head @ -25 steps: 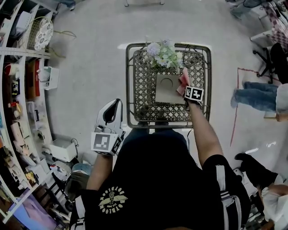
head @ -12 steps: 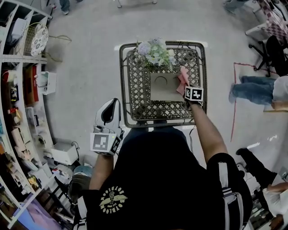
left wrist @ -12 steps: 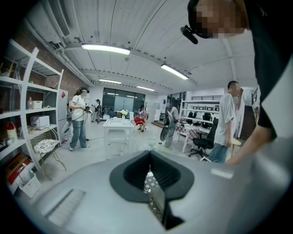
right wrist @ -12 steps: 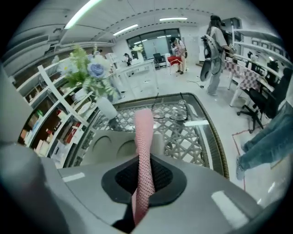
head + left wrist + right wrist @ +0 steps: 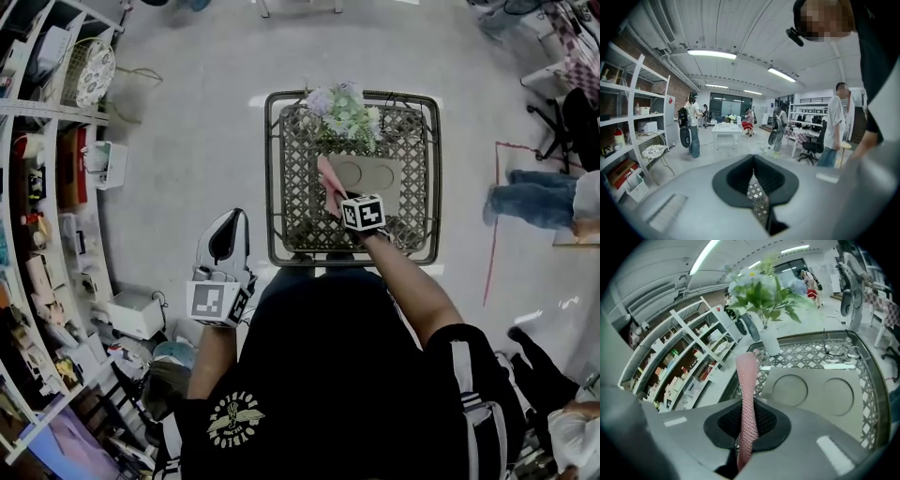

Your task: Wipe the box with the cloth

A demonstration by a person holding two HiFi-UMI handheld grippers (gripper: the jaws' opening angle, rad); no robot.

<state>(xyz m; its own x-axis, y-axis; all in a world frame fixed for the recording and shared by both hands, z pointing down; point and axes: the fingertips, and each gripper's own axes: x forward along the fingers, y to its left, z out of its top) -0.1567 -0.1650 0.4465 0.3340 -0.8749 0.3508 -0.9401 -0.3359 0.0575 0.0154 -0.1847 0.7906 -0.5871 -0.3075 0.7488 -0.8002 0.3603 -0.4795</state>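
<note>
A flat grey box [image 5: 370, 176] with two round marks on its top lies on the metal lattice table [image 5: 417, 141]. My right gripper [image 5: 335, 194] is at the box's left end, shut on a pink cloth [image 5: 328, 180] that sticks up past the jaws. In the right gripper view the cloth [image 5: 747, 390] rises from the shut jaws of that gripper [image 5: 742, 448], with the box [image 5: 820, 391] just ahead to the right. My left gripper [image 5: 233, 223] hangs off the table's left side over the floor. In its own view the left gripper [image 5: 758, 202] is shut on nothing.
A white vase of flowers [image 5: 341, 107] stands at the table's far edge, just behind the box, and shows as the vase [image 5: 768, 341] in the right gripper view. Shelves [image 5: 56, 169] full of goods line the left. A person's legs [image 5: 539, 197] and a red floor line [image 5: 489, 234] are on the right.
My right gripper has carried the pink cloth leftward across the box, from its right edge to its left end. The left gripper has stayed where it was.
</note>
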